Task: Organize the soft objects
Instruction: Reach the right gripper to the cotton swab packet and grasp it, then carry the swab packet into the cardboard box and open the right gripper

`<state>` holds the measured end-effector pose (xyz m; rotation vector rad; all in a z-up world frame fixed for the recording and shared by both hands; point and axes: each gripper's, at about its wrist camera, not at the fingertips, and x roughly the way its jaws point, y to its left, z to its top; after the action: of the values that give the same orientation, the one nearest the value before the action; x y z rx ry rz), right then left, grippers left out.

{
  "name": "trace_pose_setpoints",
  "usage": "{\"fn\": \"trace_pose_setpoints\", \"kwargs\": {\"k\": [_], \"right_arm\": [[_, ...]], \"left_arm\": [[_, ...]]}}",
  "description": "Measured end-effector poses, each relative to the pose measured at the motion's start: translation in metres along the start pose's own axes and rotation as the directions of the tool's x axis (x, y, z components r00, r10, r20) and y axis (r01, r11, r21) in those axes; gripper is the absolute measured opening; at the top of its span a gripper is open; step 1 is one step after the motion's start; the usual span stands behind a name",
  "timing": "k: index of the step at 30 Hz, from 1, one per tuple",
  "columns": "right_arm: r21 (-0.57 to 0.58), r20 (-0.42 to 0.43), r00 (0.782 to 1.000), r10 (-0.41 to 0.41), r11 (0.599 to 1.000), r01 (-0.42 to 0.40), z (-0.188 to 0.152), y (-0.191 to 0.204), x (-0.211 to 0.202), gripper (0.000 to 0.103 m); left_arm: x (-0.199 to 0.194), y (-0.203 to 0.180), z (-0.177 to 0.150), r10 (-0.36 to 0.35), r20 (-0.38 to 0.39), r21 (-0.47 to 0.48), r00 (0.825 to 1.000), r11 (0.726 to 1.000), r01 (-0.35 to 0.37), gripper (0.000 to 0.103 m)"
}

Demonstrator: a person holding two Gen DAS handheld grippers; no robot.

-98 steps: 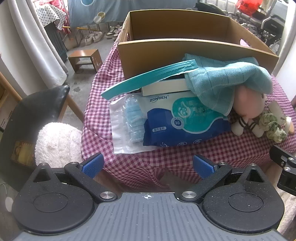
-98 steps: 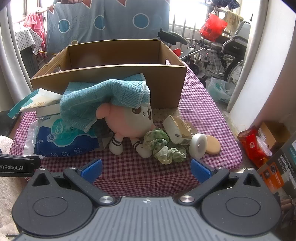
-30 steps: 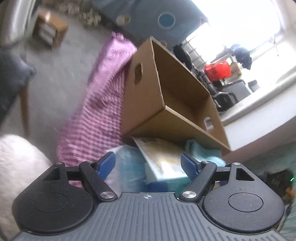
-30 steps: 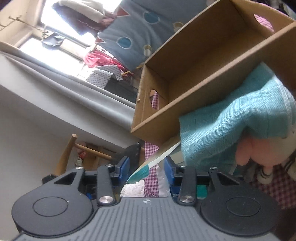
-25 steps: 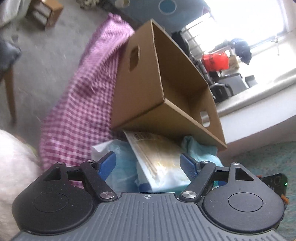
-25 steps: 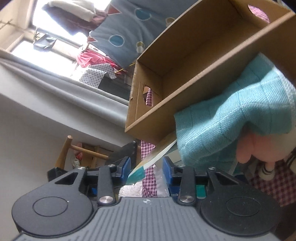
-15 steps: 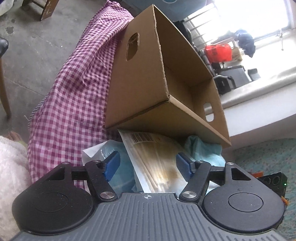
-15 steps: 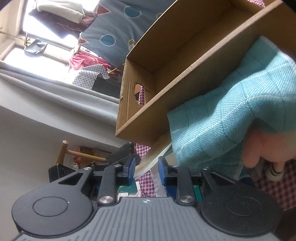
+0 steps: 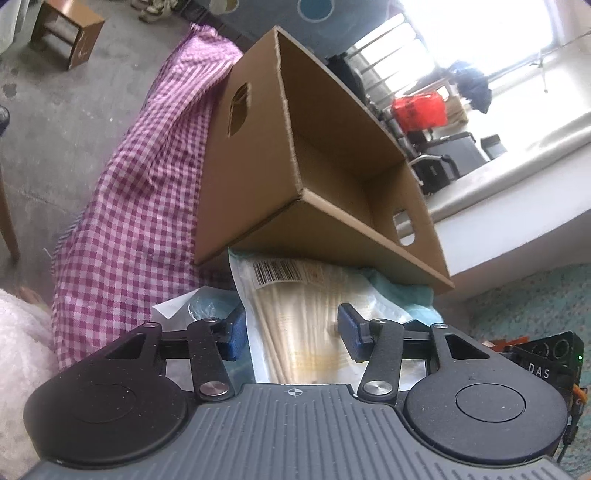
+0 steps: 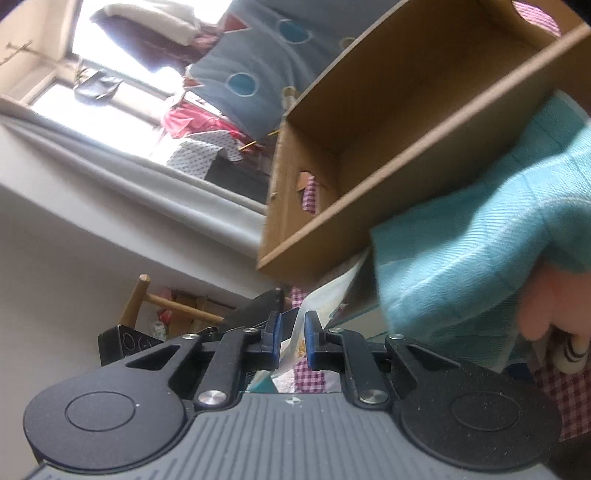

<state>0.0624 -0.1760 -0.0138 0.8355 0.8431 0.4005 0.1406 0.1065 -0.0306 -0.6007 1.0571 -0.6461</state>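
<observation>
A flat cream packet with a barcode (image 9: 295, 295) lies against the front of the open cardboard box (image 9: 332, 236). It sits on top of a clear bag of blue masks (image 9: 199, 306). My left gripper (image 9: 292, 334) straddles the packet's near end; its jaws are closing and the pads are not pressing on it. In the right wrist view my right gripper (image 10: 293, 339) has the packet's (image 10: 332, 295) thin edge in the narrow gap between its closing jaws. A teal towel (image 10: 480, 258) is draped over a pink plush toy (image 10: 543, 310) to the right, below the box (image 10: 406, 147).
A red-and-white checked cloth (image 9: 140, 206) covers the table and hangs over its left edge. A white fluffy cushion (image 9: 22, 350) lies at lower left and a small wooden stool (image 9: 66, 33) stands on the floor beyond. The box is tall and its inside looks bare.
Both grippers have narrowed around the packet. The left one has moved in closer to the box, so the packet now fills the space between its pads. The right one has kept its place.
</observation>
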Motion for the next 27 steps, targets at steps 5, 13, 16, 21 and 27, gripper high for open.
{"fn": "trace_pose_setpoints", "kwargs": {"k": [5, 13, 16, 21, 27], "right_arm": [[-0.053, -0.018, 0.999, 0.044, 0.998, -0.045, -0.004, 0.016, -0.005, 0.014], [-0.170, -0.031, 0.990, 0.136, 0.976, -0.139, 0.002, 0.054, -0.022, 0.014], [-0.212, -0.023, 0.986, 0.167, 0.963, -0.168, 0.016, 0.064, -0.030, 0.014], [-0.256, -0.008, 0.983, 0.184, 0.950, -0.180, 0.050, 0.073, -0.039, 0.014], [-0.236, 0.000, 0.988, 0.156, 0.960, -0.152, 0.106, 0.061, -0.029, 0.014]], "left_arm": [[-0.023, -0.006, -0.012, 0.001, 0.053, 0.008, 0.999, 1.000, -0.002, 0.050], [-0.071, -0.037, -0.016, 0.010, 0.188, 0.069, 0.982, 0.997, -0.023, 0.050], [-0.079, -0.057, -0.007, 0.011, 0.235, 0.117, 0.972, 0.992, -0.040, 0.050], [-0.076, -0.093, 0.020, -0.004, 0.285, 0.227, 0.959, 0.972, -0.063, 0.050], [-0.035, -0.124, 0.065, -0.007, 0.277, 0.309, 0.961, 0.948, -0.082, 0.050]]}}
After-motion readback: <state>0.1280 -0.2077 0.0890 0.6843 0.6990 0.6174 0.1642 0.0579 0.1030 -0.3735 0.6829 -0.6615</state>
